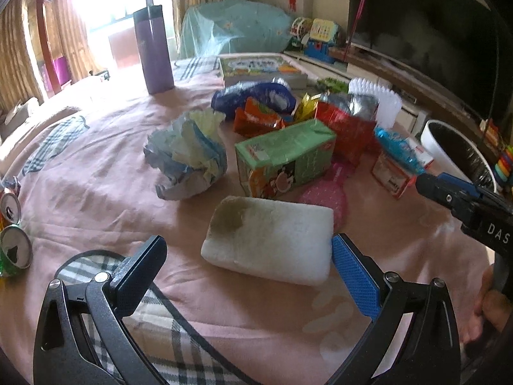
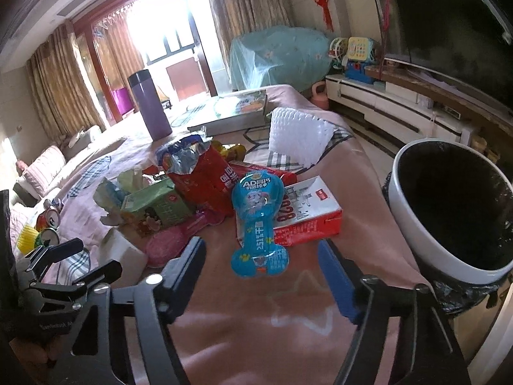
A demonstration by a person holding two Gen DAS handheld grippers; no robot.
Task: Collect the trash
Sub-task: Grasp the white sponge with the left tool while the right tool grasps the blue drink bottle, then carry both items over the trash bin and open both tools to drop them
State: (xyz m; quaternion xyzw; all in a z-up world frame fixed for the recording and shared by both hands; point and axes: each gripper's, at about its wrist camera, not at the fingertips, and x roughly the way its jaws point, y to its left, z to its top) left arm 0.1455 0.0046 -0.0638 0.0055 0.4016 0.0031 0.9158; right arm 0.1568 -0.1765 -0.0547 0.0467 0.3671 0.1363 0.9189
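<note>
— Both tongs spread wide, gripping nothing. Left gripper (image 1: 247,264) sits low over the pink bedspread (image 1: 96,192), its blue ribbed pad (image 1: 354,277) just beside the stained white foam block (image 1: 269,240).

— And the right gripper (image 2: 261,264)?

— Level, pointing at the glossy blue bone-shaped snack packet (image 2: 258,215), which lies partly on a red-and-white cardboard carton (image 2: 307,215).

— Anything hidden?

— The white round bin with black liner (image 2: 449,205) is cut off at the edge, beside the bed. The crumpled red foil bag (image 2: 205,176) hides what lies behind. The green juice carton (image 1: 285,154) and crumpled blue-yellow paper wad (image 1: 186,160) lie mid-bed.
</note>
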